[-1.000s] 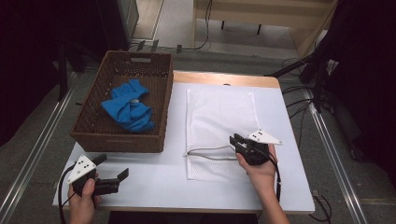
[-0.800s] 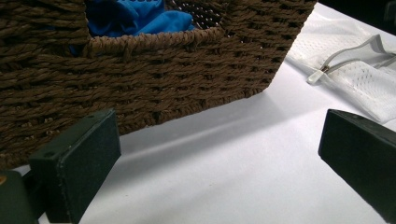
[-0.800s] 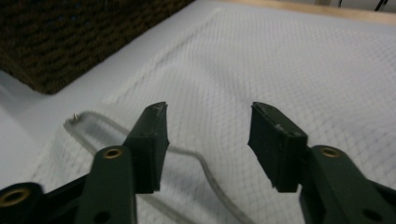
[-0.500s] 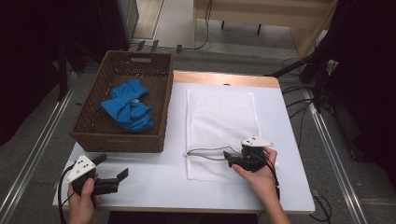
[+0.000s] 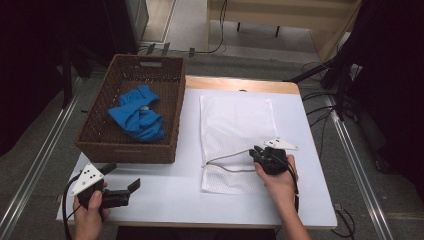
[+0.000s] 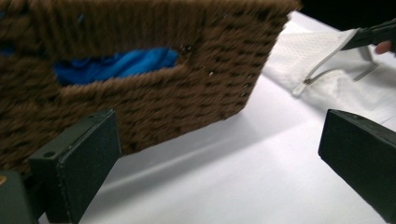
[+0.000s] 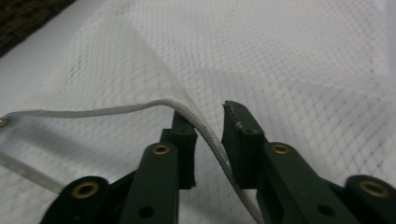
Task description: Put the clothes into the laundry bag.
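Note:
A white mesh bag lies flat on the white table, its zipped edge near the front. My right gripper sits on the bag's front right part and points left. Its jaws have just been closing, and in the right gripper view they stand narrow with the zipper edge running between them and lifted off the lower layer. In the left gripper view the bag's flap rises toward that gripper. My left gripper rests open at the table's front left, nothing between its jaws.
A brown wicker basket stands at the left of the table with a crumpled blue cloth inside. In the left gripper view the basket wall is close ahead and the blue cloth shows through its handle slot. Cables lie on the floor at right.
The right hand dipped toward the zipper edge, then came back a little; its jaws are now narrow around that edge, which is raised. The left hand has stayed put.

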`<state>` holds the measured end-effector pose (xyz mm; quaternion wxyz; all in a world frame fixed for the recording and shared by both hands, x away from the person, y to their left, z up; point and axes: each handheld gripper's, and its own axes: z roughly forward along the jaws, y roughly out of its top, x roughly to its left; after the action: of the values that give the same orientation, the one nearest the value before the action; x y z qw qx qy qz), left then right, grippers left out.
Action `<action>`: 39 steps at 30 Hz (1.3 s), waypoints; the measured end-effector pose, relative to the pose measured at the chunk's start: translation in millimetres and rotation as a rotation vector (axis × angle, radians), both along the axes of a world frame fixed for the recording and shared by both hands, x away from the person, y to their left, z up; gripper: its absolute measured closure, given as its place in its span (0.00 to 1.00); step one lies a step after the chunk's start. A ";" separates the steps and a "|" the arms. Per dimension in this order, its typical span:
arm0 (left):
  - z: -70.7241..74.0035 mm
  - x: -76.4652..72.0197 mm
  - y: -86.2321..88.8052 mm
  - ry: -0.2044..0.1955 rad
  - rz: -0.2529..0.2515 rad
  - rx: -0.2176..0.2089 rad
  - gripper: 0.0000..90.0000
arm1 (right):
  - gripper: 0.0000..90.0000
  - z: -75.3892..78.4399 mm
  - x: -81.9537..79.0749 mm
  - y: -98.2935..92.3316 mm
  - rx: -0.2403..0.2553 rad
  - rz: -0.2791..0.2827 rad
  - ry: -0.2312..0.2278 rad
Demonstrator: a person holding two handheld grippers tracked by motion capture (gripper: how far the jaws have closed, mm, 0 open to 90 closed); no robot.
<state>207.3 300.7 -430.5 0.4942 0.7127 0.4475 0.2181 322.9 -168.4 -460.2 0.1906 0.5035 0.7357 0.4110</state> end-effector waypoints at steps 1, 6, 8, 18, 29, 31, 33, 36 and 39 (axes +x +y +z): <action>0.0 0.0 0.0 0.000 0.000 0.000 0.00 | 0.89 0.0 0.0 0.0 0.000 0.000 0.000; 19.1 1.7 -12.2 -0.012 -0.017 -0.003 0.00 | 0.98 1.5 -1.8 -2.3 0.039 0.035 -0.013; 22.2 2.6 -13.3 -0.015 -0.016 0.001 0.00 | 0.98 1.8 -2.4 -2.0 0.038 0.042 -0.016; 51.4 15.7 -16.3 -0.027 0.010 -0.001 0.00 | 0.99 -1.5 -6.0 -1.2 0.063 0.066 0.001; 63.0 37.9 -11.2 -0.005 0.052 -0.017 0.00 | 0.99 -0.9 -7.8 -6.1 0.089 0.070 0.001; 63.9 39.2 -11.6 -0.004 0.054 -0.018 0.00 | 0.99 -0.7 -7.7 -6.7 0.097 0.071 0.006; 66.0 43.3 -13.1 -0.006 0.059 -0.025 0.00 | 0.99 -0.5 -8.1 -6.7 0.097 0.072 0.008; 68.3 49.7 -14.7 0.005 0.062 -0.029 0.00 | 0.98 0.3 -8.7 -5.6 0.093 0.077 0.006; 72.2 57.3 -14.3 0.004 0.069 -0.015 0.00 | 0.98 1.0 -9.1 -5.1 0.094 0.080 0.004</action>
<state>264.6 286.4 -358.2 0.4908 0.6937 0.4743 0.2302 313.8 -173.4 -459.2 0.1485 0.4828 0.7357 0.4512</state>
